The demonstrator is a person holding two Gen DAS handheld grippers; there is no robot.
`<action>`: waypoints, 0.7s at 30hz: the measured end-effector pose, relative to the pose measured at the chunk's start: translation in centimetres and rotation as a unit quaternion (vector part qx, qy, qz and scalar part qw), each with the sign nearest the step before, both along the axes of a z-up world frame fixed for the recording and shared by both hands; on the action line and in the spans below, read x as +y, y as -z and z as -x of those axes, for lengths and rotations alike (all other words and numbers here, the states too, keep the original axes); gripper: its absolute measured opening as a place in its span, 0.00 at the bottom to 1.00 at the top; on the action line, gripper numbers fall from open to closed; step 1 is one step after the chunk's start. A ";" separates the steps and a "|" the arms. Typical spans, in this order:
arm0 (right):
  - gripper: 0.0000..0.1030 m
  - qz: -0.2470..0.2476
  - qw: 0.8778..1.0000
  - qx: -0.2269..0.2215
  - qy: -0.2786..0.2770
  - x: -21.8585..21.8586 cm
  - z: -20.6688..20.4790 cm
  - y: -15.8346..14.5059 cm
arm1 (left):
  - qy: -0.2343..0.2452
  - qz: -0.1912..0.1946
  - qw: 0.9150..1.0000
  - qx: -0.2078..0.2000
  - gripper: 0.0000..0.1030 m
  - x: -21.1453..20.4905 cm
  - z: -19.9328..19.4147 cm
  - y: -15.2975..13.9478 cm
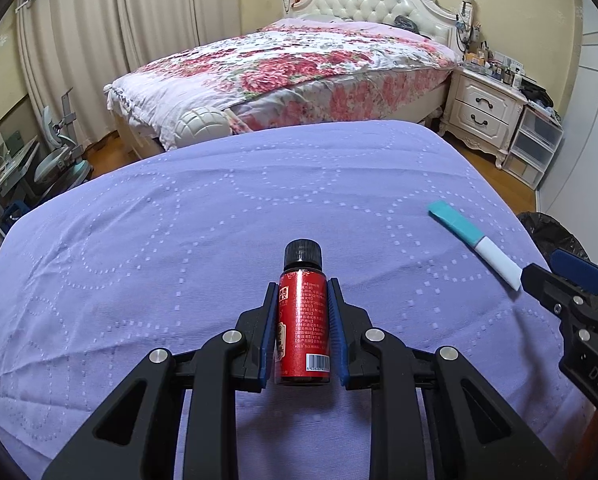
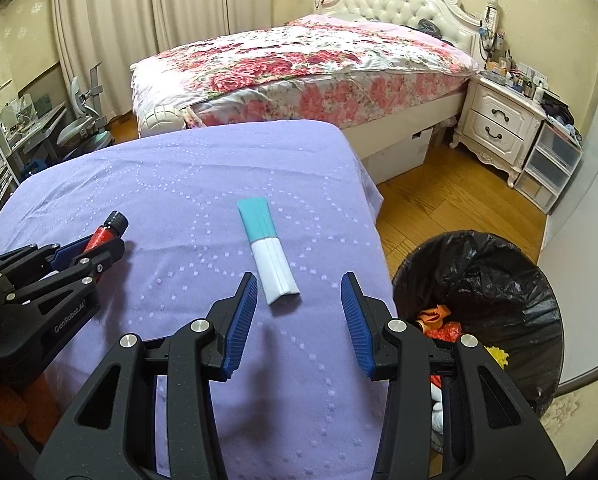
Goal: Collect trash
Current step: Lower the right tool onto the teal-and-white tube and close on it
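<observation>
A small red bottle point(image 1: 303, 320) with a black cap sits between the blue pads of my left gripper point(image 1: 302, 292), which is shut on it above the purple cloth. The right wrist view shows the same bottle point(image 2: 105, 232) in the left gripper point(image 2: 99, 246) at the left. A teal and white packet point(image 2: 267, 250) lies flat on the purple cloth, just ahead of my right gripper point(image 2: 299, 284), which stands open with nothing between its pads. In the left wrist view the packet point(image 1: 473, 242) lies at the right, with the right gripper point(image 1: 539, 272) beside its white end.
A bin lined with a black bag point(image 2: 479, 276) stands on the wooden floor right of the purple-covered table point(image 2: 159, 184), with orange, yellow and white scraps inside. Beyond are a bed point(image 2: 299, 64) with a floral cover, a white nightstand point(image 2: 499, 124) and plastic drawers point(image 2: 547, 168).
</observation>
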State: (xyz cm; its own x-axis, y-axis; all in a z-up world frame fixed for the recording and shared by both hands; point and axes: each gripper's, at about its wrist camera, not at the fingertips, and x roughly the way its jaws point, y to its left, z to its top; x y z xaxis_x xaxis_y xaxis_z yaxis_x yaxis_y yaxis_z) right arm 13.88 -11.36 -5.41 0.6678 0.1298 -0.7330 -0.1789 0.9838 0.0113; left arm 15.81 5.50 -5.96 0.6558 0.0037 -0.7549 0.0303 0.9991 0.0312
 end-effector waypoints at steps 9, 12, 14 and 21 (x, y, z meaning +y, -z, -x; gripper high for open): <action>0.41 0.006 1.000 0.009 -0.010 2.0 -2.3 0.5 | -0.014 0.003 1.000 -0.002 0.24 1.8 0.7 -0.2; 0.41 0.009 1.000 0.014 -0.012 2.6 -3.0 0.7 | -0.020 0.006 1.000 -0.001 0.24 2.6 0.8 -0.1; 0.41 0.011 1.000 0.017 -0.015 2.8 -3.4 0.9 | -0.023 0.008 1.000 0.000 0.24 2.8 0.9 -0.1; 0.39 0.032 0.999 0.029 -0.019 3.7 -4.4 2.1 | -0.026 0.014 1.000 0.003 0.24 3.4 1.4 0.2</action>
